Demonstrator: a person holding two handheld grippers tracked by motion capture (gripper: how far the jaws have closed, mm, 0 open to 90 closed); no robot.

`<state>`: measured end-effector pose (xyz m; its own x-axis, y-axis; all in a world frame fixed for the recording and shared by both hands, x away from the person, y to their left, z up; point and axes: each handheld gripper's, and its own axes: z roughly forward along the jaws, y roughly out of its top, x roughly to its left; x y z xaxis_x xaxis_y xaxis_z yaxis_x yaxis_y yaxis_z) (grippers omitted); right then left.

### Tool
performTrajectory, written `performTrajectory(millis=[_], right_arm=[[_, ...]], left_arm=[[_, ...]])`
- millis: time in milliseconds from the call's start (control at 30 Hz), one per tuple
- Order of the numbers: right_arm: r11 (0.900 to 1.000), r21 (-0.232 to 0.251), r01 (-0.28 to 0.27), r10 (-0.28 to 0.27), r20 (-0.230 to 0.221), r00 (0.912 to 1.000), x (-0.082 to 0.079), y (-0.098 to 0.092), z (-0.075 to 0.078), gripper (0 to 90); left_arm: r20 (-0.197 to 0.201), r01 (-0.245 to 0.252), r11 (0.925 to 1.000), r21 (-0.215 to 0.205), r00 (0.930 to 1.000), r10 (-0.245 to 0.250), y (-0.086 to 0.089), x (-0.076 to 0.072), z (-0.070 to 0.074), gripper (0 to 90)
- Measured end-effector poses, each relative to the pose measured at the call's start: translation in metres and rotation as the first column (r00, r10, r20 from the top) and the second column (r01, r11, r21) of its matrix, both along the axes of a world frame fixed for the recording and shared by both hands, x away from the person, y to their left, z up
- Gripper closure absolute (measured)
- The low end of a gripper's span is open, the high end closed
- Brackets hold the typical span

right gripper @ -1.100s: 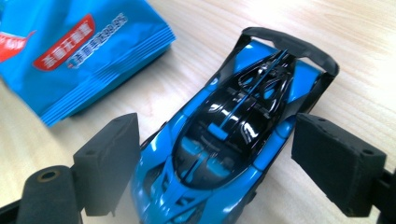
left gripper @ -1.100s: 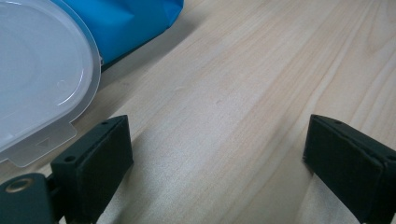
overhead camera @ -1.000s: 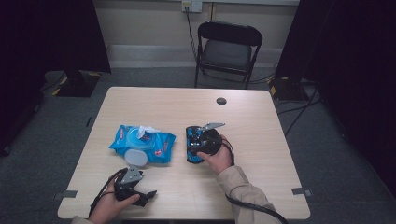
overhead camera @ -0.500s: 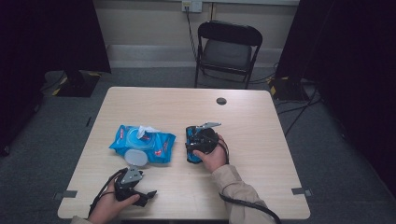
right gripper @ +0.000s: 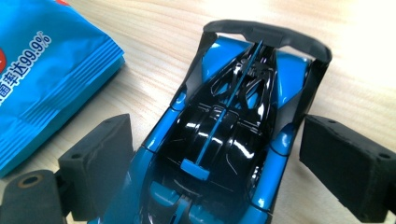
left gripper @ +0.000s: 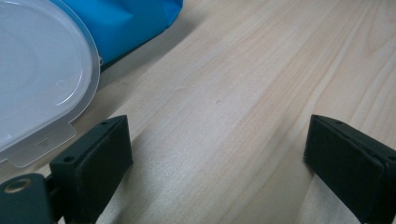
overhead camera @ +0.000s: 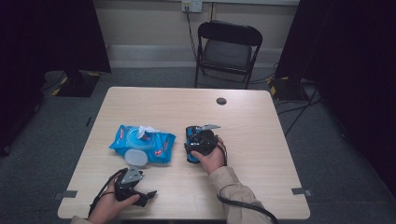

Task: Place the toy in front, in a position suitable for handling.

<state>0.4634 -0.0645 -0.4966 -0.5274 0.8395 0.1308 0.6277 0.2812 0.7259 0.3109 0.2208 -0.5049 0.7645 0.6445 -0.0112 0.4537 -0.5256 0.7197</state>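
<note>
1. Nothing much has moved since the earlier pictures: the right hand point(overhead camera: 208, 156) has only slid a tiny bit nearer the person, and the left hand point(overhead camera: 111, 201) has stayed where it was.
2. The right gripper point(right gripper: 219, 154) sits over a blue and black toy car point(right gripper: 224, 140). Its jaws are wide apart, one on each side of the car, and they do not seem to touch it yet.
3. The toy car point(overhead camera: 192, 142) rests flat on the desk point(overhead camera: 261, 140), near the middle, just to the right of a blue pack of wipes point(overhead camera: 159, 142).
4. The pack has its round white lid point(left gripper: 37, 74) flipped open, and a white wipe point(overhead camera: 144, 132) sticks up from the hole.
5. The left gripper point(left gripper: 219, 154) waits low over the near edge of the desk. Its jaws are open too, with bare wood between them. The lid is just beside one jaw.
6. I think the step now is getting ready to grab the car.
7. Next, the right jaws need to squeeze shut on the car's sides, around its middle, so it does not slip or tip when lifted.
8. The car looks smooth and shiny, so a slow, firm squeeze would be best.
</note>
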Motion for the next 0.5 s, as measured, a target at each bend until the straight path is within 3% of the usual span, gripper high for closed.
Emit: performTrajectory(millis=[200,500], right_arm=[[0.999,0.02,0.025,-0.024,-0.032,0.9992,0.0006,0.0,0.0004,12.6],[1.0,0.011,-0.019,0.02,-0.05,0.9985,0.0017,-0.0037,0.0034,19.0]], left_arm=[[0.0,0.0,1.0,0.0,1.0,0.0,0.0,0.0,0.0,6.9],[0.0,0.0,1.0,0.0,1.0,0.0,-0.0001,0.0,0.0,7.0]])
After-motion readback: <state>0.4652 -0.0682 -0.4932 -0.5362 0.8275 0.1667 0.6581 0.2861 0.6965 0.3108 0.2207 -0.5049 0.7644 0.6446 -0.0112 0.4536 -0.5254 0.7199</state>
